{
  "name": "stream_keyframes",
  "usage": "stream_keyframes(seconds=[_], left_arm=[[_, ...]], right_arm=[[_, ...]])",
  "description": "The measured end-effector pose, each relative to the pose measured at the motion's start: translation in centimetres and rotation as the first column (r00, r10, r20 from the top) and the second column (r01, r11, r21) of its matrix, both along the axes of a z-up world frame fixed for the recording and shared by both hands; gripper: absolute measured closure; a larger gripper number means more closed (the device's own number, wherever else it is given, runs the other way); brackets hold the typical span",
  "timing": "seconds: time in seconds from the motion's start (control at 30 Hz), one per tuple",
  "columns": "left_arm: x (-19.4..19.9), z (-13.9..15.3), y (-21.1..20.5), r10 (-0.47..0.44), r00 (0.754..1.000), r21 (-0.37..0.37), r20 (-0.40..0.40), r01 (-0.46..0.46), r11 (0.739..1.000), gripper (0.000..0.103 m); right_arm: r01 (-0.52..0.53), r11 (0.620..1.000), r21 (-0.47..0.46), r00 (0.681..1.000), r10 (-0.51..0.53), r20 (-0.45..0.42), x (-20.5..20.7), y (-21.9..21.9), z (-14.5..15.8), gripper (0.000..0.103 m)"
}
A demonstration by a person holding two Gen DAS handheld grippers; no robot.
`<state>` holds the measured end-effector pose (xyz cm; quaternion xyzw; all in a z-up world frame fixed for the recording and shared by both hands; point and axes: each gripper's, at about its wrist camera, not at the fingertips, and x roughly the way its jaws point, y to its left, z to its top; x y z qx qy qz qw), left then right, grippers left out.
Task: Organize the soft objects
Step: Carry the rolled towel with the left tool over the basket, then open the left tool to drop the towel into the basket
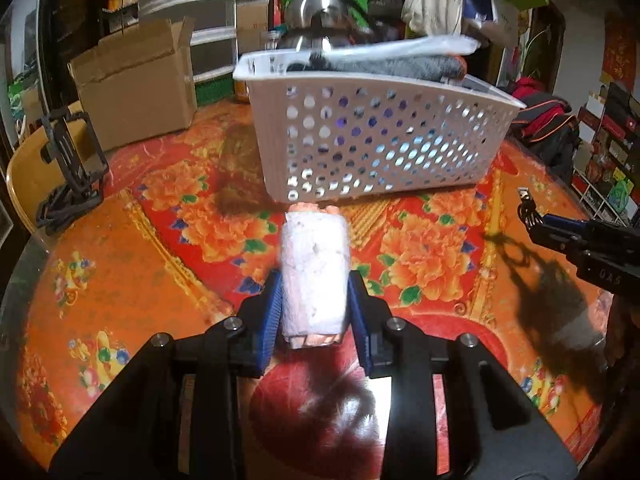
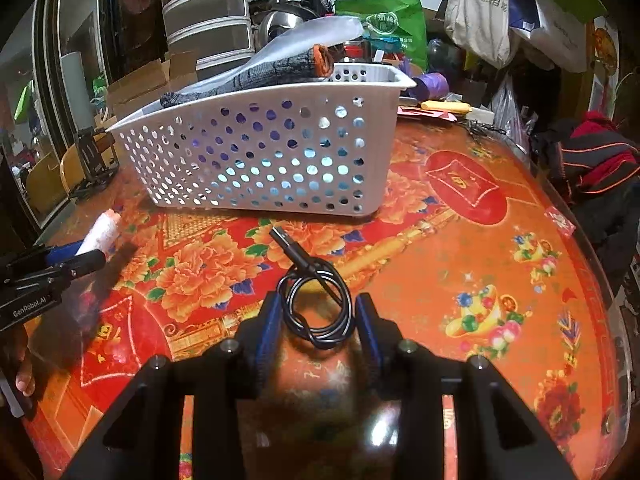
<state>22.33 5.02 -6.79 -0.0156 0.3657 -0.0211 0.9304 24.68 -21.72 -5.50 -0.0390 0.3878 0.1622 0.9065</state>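
Observation:
My left gripper is shut on a rolled white and pink cloth, held above the table in front of the white perforated basket. The roll also shows in the right wrist view. The basket holds a dark grey cloth and a clear plastic bag. My right gripper is shut on a coiled black cable with its plug end pointing toward the basket. The right gripper also shows at the right edge of the left wrist view.
The table has a red and orange flowered cover. A cardboard box and a black stand sit at the left. A steel kettle and bags stand behind the basket. Clothes lie at the right.

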Motion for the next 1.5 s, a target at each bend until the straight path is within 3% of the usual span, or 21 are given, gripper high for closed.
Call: stream_keyframes(seconds=[0.2, 0.4, 0.57, 0.73, 0.9, 1.1, 1.3, 1.5], left_arm=[[-0.6, 2.2, 0.3, -0.001, 1.0, -0.034, 0.019, 0.002, 0.999, 0.073], [-0.3, 8.6, 0.6, 0.003, 0.997, -0.036, 0.077, -0.001, 0.999, 0.073], [3.4, 13.2, 1.1, 0.001, 0.997, -0.074, 0.076, 0.004, 0.997, 0.073], [9.2, 15.9, 0.8, 0.017, 0.999, -0.055, 0.04, -0.015, 0.998, 0.073], [15.5, 14.8, 0.7, 0.048, 0.997, -0.042, -0.064, -0.051, 0.998, 0.073], [18.8, 10.9, 1.3, 0.093, 0.985, -0.034, -0.147, -0.099, 0.995, 0.073], [19.5, 8.4, 1.9, 0.115, 0.979, -0.021, -0.169, -0.121, 0.992, 0.073], [19.0, 8.3, 1.9, 0.111, 0.984, -0.006, -0.137, -0.113, 0.994, 0.069]], right_arm=[[0.019, 1.0, 0.025, 0.999, -0.02, 0.047, -1.1, -0.7, 2.2, 0.066], [0.032, 0.999, 0.033, 0.993, -0.036, 0.115, -1.3, -1.0, 6.8, 0.066], [0.02, 0.999, 0.041, 0.986, -0.026, 0.164, 0.9, -0.3, 11.7, 0.066], [0.018, 0.999, 0.028, 0.987, -0.022, 0.161, 4.7, 1.1, 14.4, 0.066], [0.053, 0.999, -0.005, 0.991, -0.052, 0.124, 9.3, 2.1, 14.2, 0.066], [0.08, 0.997, -0.019, 0.995, -0.078, 0.056, 13.1, 1.7, 11.7, 0.066], [0.09, 0.996, -0.01, 0.995, -0.089, 0.042, 13.5, 1.5, 10.1, 0.066], [0.082, 0.996, -0.023, 0.996, -0.08, 0.048, 13.4, 2.0, 9.1, 0.065]])
